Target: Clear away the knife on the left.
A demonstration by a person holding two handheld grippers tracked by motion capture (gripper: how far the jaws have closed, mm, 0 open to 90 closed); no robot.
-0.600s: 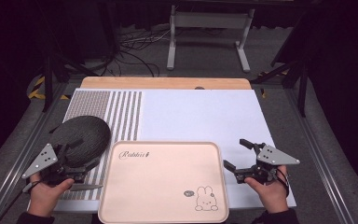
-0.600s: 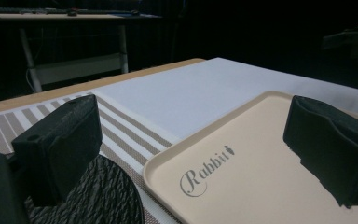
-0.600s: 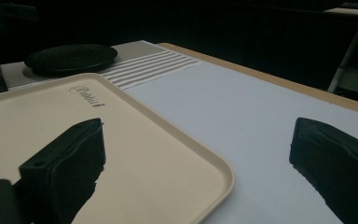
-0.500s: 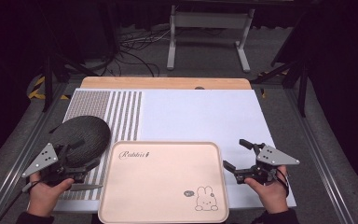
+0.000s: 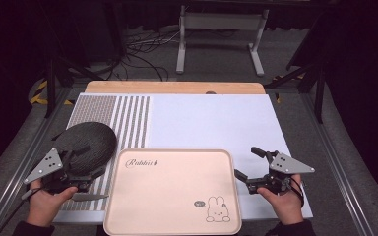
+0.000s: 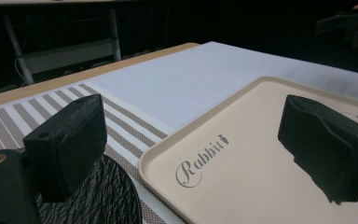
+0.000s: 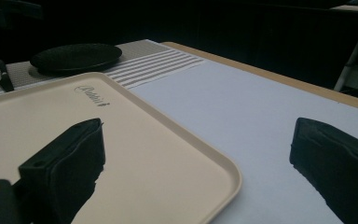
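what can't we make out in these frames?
- Near edge of the tray: cut off by the bottom of the high view.
- Near part of the black plate: hidden under the left gripper in the high view.
- Small speech bubble by the rabbit drawing: too small to read.

White mat [image 5: 211, 120] over wooden table edge [image 5: 174, 87], striped placemat [image 5: 123, 118] — cables [image 5: 142, 49], metal stand [image 5: 221, 34] behind.

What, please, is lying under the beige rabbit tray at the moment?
The beige rabbit tray lies mostly on the white mat, its left edge over the striped placemat. The tray hides whatever else is beneath it.
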